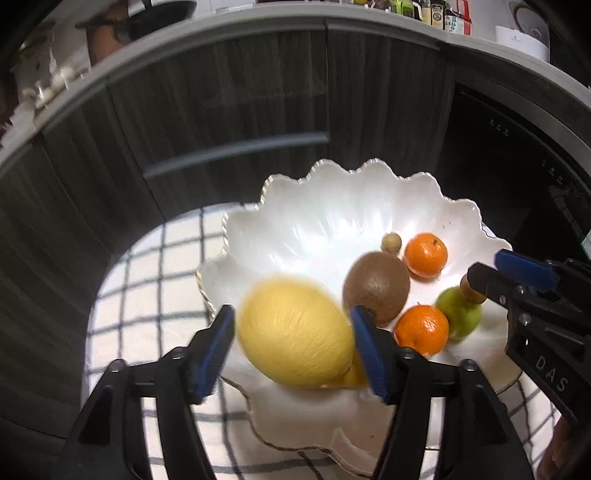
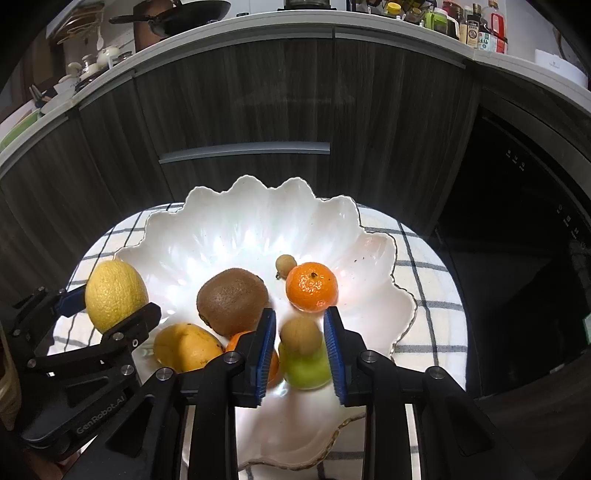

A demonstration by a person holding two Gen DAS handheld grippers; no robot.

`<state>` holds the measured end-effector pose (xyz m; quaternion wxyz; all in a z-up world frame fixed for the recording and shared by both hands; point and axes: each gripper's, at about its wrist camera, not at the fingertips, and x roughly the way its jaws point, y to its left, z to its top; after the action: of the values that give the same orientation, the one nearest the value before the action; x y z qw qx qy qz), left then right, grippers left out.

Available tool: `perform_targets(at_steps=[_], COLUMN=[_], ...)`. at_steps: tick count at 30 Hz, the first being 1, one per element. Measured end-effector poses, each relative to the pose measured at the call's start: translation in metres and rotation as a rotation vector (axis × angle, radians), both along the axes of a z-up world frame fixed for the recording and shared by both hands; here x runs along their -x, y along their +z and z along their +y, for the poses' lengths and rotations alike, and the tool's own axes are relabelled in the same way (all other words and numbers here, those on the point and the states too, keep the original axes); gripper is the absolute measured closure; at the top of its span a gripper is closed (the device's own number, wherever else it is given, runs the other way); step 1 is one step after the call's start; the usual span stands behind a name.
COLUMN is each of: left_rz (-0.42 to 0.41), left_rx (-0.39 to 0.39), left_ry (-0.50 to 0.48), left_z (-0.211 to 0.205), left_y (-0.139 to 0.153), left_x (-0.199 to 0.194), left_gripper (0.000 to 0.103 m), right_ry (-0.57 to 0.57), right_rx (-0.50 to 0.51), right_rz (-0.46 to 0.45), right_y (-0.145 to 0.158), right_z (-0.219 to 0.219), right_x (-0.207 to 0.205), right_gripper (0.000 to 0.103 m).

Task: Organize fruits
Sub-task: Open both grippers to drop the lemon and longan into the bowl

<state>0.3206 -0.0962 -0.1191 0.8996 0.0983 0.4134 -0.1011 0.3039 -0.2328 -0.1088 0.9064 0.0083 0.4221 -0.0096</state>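
**Fruits in a scalloped white bowl, two more between the pads**

Read "GenRobot.AI" on the body of the left gripper (image 1: 293, 332) and "DAS" on the right gripper (image 2: 301, 321); could not read the labels on the bottles (image 2: 476, 31) along the counter.

Found the left jaws spread wide around a lemon (image 2: 116, 295) over the bowl's (image 2: 258, 206) left rim; blurred in the left wrist view, so could not tell whether truly pinched. Saw the right jaws parted, slim gaps either side of a small brown fruit (image 2: 301, 334) above a green fruit (image 2: 306, 367).

Counted in the bowl a kiwi (image 2: 232, 301), a mango (image 2: 184, 347), two mandarins (image 1: 424, 254) (image 1: 421, 328) and a second small brown fruit (image 2: 285, 264). Noted bare white floor across the bowl's far half, checked cloth (image 2: 424, 288) beyond the gilt rim, and dark cabinets (image 2: 240, 110) close behind.
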Motion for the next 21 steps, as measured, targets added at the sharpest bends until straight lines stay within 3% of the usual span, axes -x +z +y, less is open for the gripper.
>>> perform_targets(at_steps=[1, 3, 6, 13, 21], left_rz=[-0.016, -0.040, -0.033, -0.054, -0.083], left_rx=[-0.011, -0.028, -0.025, -0.006, 0.008], left_ry=[0.006, 0.026, 0.040, 0.062, 0.046], left_z=[0.000, 0.003, 0.007, 0.008, -0.005], left_y=[0.002, 0.007, 0.011, 0.023, 0.039], left_x=[0.001, 0.003, 0.002, 0.014, 0.041], left_gripper=[0.012, 0.009, 0.007, 0.000, 0.000], right_ry=[-0.005, -0.032, -0.063, -0.081, -0.144], right_rx=[0.005, 0.025, 0.052, 0.078, 0.075], right_rz=[-0.005, -0.020, -0.032, -0.044, -0.071], right_y=[0.001, 0.003, 0.007, 0.018, 0.035], right_z=[0.000, -0.002, -0.006, -0.011, -0.032], right_x=[0.001, 0.004, 0.008, 0.021, 0.048], right_gripper=[0.052, 0.032, 0.017, 0.017, 0.017])
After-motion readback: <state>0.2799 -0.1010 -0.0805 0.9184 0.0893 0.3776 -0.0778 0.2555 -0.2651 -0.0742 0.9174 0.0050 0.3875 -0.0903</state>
